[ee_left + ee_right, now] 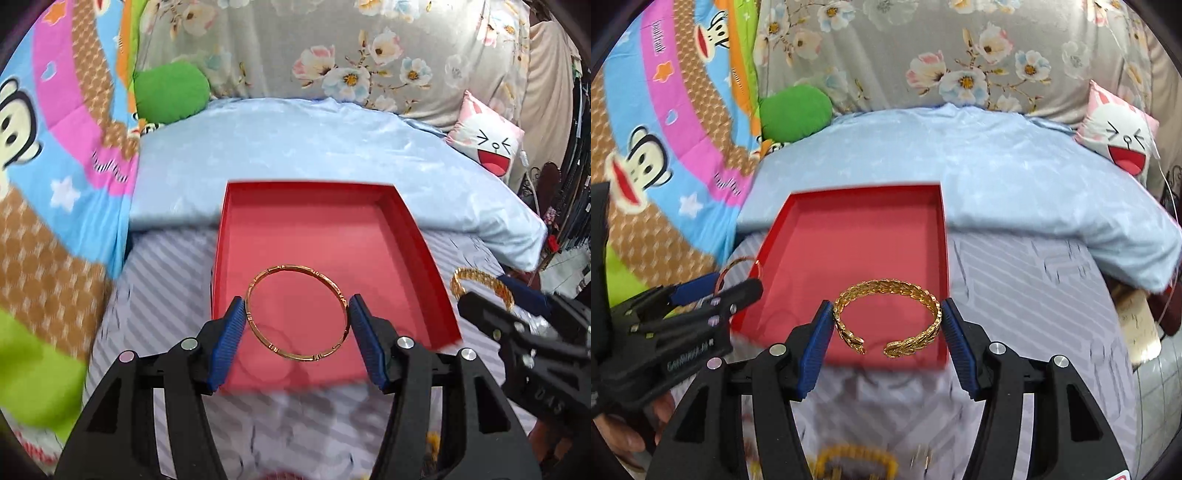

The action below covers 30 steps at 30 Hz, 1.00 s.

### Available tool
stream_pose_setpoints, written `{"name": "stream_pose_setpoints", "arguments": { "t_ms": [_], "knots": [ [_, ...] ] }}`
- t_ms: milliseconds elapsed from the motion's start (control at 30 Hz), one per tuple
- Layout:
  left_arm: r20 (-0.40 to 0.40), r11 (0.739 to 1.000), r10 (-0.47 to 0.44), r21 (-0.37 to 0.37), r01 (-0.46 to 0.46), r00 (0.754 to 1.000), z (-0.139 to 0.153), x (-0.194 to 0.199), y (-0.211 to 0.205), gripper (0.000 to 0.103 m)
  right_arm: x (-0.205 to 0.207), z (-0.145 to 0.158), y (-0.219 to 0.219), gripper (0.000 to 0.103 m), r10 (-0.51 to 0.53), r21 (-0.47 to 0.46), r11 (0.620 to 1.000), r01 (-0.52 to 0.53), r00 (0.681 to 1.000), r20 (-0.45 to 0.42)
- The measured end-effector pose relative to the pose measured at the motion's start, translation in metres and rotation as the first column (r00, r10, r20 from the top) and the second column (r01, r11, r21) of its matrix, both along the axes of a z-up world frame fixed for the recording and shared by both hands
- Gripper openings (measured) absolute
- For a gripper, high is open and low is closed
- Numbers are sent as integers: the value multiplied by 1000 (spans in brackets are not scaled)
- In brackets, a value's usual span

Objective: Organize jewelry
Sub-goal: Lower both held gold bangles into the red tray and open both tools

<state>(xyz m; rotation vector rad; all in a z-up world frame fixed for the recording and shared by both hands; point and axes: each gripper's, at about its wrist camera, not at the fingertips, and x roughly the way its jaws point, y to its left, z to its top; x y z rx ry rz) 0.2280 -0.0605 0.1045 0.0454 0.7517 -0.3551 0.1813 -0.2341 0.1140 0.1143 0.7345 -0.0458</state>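
An open red box (406, 236) (943, 258) with nothing in it lies on the striped bedsheet. My left gripper (297, 306) is shut on a thin gold bangle (258, 332), held in the air over the box's near part. My right gripper (886, 310) is shut on an open gold cuff bracelet (894, 288) with a leaf pattern, held over the box's near right corner. In the left wrist view the cuff bracelet (480, 282) and the right gripper show at the right edge. In the right wrist view the bangle (733, 264) and the left gripper show at the left.
A folded light-blue blanket (314, 147) lies behind the box. A colourful cartoon quilt (55, 184) lies at the left, a green cushion (170, 90) and a pink-and-white cushion (487, 136) at the back. Blurred gold jewelry (857, 458) lies on the sheet at the bottom edge.
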Motion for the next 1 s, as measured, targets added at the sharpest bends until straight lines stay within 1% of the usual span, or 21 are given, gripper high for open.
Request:
{"name": "stream_pose_setpoints", "arguments": {
  "t_ms": [33,167,233,300,433,500,567,700,800,867,1000],
  "knots": [
    [1,1000,-4,0,4,1000,1,12,-4,55,13,1,-3,57,-1,2,1000,1,1000,2],
    [12,1000,-3,24,3,1000,-2,51,-18,55,67,-6,-12,57,4,26,1000,-3,999,-38],
    [-1,1000,-7,29,7,1000,-8,72,-23,55,92,-13,-15,57,2,21,1000,-1,998,-59],
    [-19,999,-1,32,1,1000,-14,92,-27,55,111,-19,-15,57,0,0,1000,0,998,-71],
    [-51,999,12,46,-10,999,-30,118,-29,55,140,-32,-17,57,0,-12,1000,-1,995,-102],
    [-72,998,17,53,-14,997,-38,130,-30,55,153,-41,-17,57,4,-13,1000,-6,991,-131],
    [-86,998,20,55,-15,996,-44,137,-31,55,161,-47,-18,57,6,-9,1000,-8,988,-153],
    [-104,997,18,72,-10,994,-51,145,-35,55,169,-54,-17,58,4,-45,999,-11,986,-168],
    [-102,995,45,90,-36,994,-54,150,-35,61,170,-56,-18,61,-1,-52,999,-8,986,-169],
    [-108,995,60,83,-51,992,-55,153,-33,65,171,-57,-18,61,5,-47,999,-13,986,-169],
    [-106,997,60,50,-55,993,-49,153,-27,65,163,-52,-16,64,5,-75,997,-16,989,-145]
  ]
}}
